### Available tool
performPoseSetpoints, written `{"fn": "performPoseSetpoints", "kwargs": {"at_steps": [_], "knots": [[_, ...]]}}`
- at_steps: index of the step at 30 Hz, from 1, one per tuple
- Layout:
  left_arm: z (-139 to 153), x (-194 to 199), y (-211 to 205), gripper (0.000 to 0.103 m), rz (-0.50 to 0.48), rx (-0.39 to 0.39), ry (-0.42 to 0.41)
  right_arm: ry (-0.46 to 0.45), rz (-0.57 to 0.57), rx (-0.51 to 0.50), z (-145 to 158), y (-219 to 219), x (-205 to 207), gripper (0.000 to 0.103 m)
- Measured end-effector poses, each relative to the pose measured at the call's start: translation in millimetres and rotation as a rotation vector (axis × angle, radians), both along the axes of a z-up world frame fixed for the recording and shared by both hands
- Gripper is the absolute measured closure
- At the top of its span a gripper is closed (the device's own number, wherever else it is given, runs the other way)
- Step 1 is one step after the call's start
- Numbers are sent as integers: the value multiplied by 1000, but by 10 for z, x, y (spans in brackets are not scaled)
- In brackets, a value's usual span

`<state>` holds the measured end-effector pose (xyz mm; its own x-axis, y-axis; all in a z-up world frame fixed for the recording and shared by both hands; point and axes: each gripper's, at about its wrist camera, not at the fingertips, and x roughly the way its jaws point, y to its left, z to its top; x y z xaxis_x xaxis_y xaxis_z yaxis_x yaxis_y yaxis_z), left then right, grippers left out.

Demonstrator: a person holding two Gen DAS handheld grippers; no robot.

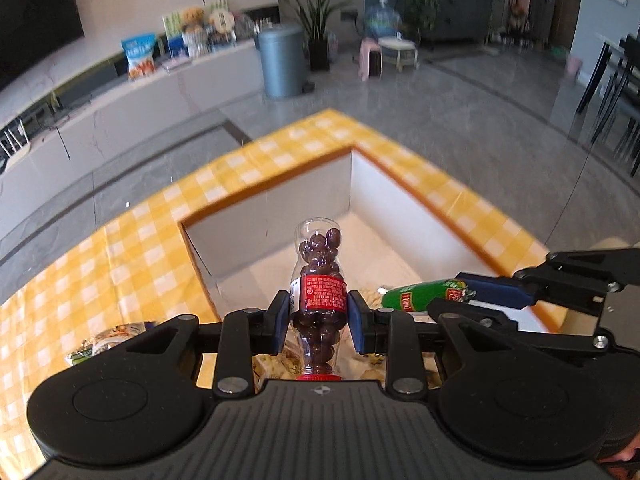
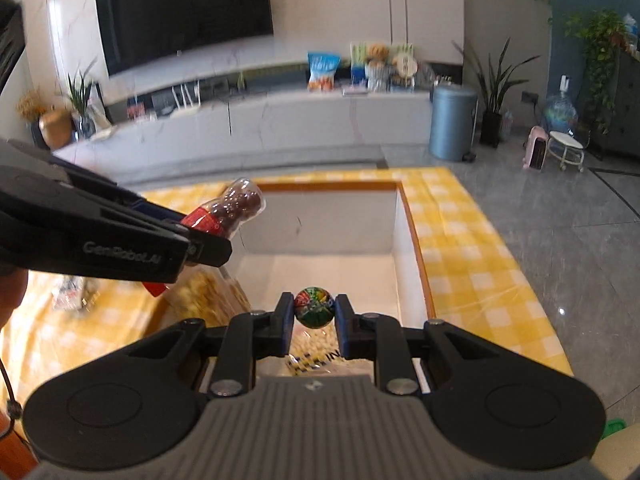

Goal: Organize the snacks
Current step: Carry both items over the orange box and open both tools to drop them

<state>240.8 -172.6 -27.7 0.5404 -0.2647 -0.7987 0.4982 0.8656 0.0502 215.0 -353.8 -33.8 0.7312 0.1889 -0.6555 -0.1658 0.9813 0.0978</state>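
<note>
Two claws: the left gripper [image 1: 319, 314] and the right gripper [image 2: 314, 325], each seen from its own camera and from the other's.
Left claw's hold: pads pressed on the red label of one clear bottle of chocolate balls [image 1: 318, 280], red cap nearest the camera, rounded end pointing away over the box.
Right claw's hold: jaws closed tight on one green snack tube [image 2: 314, 307], seen end-on between the pads.
One box: white-walled, open-topped box [image 1: 280, 216] just ahead of and below both claws, standing on a yellow-and-white checked tablecloth [image 1: 120, 248].
Snack bags in the box: at least one pale bag [image 2: 316, 354] directly beneath the right claw; the count further in is unclear.
Loose packets on the cloth: one by the left claw's left side [image 1: 104, 340].
Only the left view shows: the green tube lengthwise [image 1: 424, 294], with its red badge, held by the right claw to the left claw's right.
Only the right view shows: the bottle tilted [image 2: 232, 208] over the box's near-left corner, and a wall television [image 2: 184, 12] far ahead.
Writing: "GenRobot.AI" on the left claw's side in the right view; dark letters on the bag below are partly hidden; label print on bottle and tube is too small to read.
</note>
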Motion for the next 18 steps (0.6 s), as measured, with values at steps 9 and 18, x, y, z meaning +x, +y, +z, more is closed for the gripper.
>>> {"fn": "performPoseSetpoints", "kwargs": {"at_steps": [9,18], "knots": [[-288,287,-129,69,-13,17,112,103,67,-15,-227,-4,389,84],[-505,437,-153,69,30,108,221,159,132,-8,-329,146,484,84]]}}
